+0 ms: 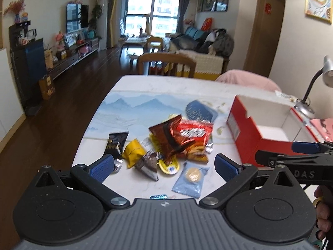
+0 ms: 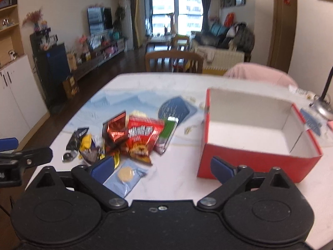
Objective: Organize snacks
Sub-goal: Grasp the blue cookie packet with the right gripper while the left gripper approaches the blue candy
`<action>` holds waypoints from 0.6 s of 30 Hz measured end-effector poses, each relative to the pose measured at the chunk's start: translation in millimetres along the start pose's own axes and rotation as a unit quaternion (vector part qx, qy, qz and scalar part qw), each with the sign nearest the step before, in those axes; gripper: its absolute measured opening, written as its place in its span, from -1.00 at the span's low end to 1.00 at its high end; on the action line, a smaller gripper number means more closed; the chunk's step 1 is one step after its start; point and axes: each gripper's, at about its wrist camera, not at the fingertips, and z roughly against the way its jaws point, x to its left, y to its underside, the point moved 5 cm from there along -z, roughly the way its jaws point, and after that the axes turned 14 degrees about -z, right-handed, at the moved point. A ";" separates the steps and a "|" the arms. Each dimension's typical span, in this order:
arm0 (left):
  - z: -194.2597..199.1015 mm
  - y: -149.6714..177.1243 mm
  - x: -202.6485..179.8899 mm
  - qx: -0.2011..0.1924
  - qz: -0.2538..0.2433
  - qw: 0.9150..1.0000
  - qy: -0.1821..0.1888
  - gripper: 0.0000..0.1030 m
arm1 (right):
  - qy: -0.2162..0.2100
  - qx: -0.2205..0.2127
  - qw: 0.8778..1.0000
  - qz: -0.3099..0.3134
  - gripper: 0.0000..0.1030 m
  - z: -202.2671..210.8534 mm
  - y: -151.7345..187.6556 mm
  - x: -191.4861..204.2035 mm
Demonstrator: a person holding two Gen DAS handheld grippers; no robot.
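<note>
We hold both tools wide apart and empty, the left tool [image 1: 164, 166] over the snack pile [image 1: 174, 143] mid-bench, the right tool [image 2: 162, 166] nearer the empty red box [image 2: 258, 133] on the right, ready for sorting.

snack pile [image 1: 174, 145] beside red box [image 1: 268, 129]

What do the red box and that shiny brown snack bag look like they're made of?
The red box looks like cardboard: matte red outside, plain white inside, with straight folded walls. The brown snack bag looks like foil-lined plastic film: it is crinkled and throws glossy highlights. Blur leaves both somewhat uncertain.
</note>
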 end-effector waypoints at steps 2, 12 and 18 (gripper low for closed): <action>-6.3 4.4 2.4 0.010 0.006 1.000 -0.004 1.00 | -0.005 0.022 1.000 0.001 0.85 -14.6 3.8 0.3; -11.1 18.4 21.5 0.024 0.031 0.997 -0.066 1.00 | 0.000 0.141 0.989 -0.042 0.80 -93.5 20.1 19.7; -4.8 30.5 35.6 0.035 0.046 0.995 -0.084 1.00 | 0.042 0.178 0.980 -0.077 0.67 -135.2 32.6 30.9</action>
